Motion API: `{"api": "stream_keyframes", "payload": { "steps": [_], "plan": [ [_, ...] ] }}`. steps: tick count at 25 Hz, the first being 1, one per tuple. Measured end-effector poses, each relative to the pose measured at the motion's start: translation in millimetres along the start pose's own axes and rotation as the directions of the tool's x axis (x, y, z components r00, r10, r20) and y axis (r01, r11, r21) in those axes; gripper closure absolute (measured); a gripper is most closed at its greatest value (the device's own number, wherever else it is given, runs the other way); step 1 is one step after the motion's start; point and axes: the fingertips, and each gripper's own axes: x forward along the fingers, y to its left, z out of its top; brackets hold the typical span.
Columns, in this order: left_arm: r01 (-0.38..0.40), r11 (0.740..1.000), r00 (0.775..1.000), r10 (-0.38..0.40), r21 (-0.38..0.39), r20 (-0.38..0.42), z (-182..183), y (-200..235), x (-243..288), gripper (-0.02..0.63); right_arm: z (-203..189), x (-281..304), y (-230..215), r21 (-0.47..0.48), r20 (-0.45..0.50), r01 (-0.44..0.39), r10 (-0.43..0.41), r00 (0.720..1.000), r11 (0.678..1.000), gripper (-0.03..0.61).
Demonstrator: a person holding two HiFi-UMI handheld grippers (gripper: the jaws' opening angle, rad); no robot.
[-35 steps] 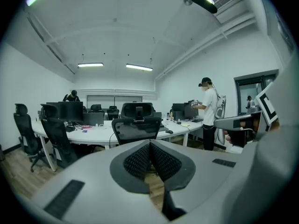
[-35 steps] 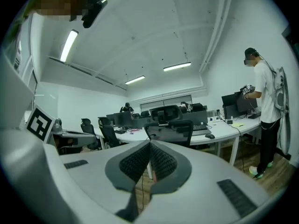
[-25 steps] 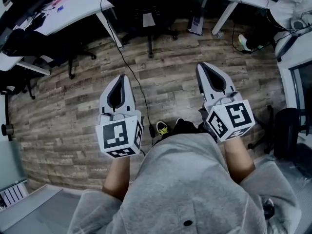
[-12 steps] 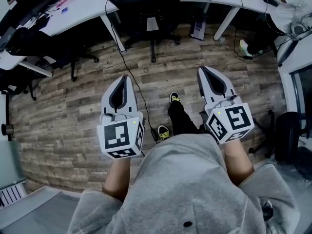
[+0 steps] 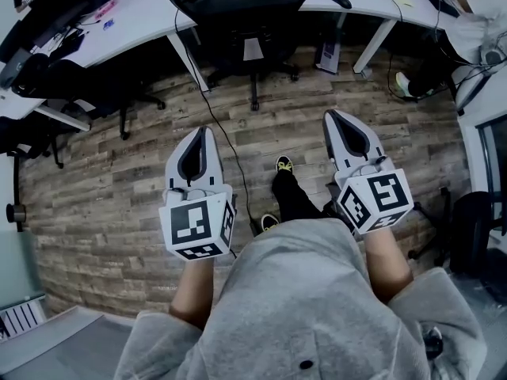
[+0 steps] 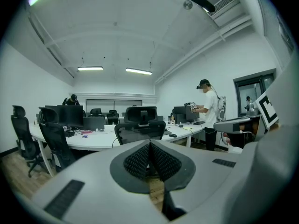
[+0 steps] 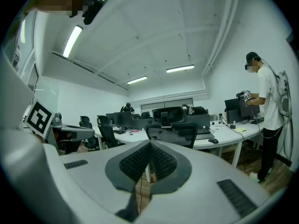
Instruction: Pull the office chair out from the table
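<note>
Both level: left claw (image 5: 203,131), right claw (image 5: 332,117), closed, before office chair (image 5: 247,5).

Head view: from above, tilted steeply down past the wearer's grey top (image 5: 293,307) to the plank floor (image 5: 119,188). The left gripper (image 5: 203,133) and right gripper (image 5: 330,117) are close below; the office chair (image 5: 242,2) and table (image 5: 131,24) are far off at the top edge. Each gripper view sits low, facing almost level along its own jaws, with ceiling (image 6: 140,31) filling the upper half. Both share the chair, the table and a standing person (image 7: 266,101) at right — chair at mid-distance, dead ahead.
</note>
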Motion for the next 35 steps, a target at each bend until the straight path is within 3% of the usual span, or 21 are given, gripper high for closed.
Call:
{"api": "stream_keyframes", "payload": {
  "steps": [17, 27, 35],
  "plan": [
    [0.019, 1.0, 0.998, -0.018, 0.005, -0.068, 0, 17, 126, 0.604, -5, 99, -81, -0.008, -0.05, 0.043, -0.043, 0.998, 0.999, 0.552],
    [-0.008, 1.0, 0.995, 0.007, -0.006, -0.101, 16, 28, 203, 0.604, 0, 167, -135, 0.002, -0.099, 0.031, -0.03, 0.995, 1.0, 0.552],
    [-0.031, 1.0, 0.994, 0.031, 0.005, -0.106, 34, 31, 242, 0.604, 15, 207, -168, -0.002, -0.08, 0.002, -0.002, 0.997, 1.0, 0.551]
  ]
}}
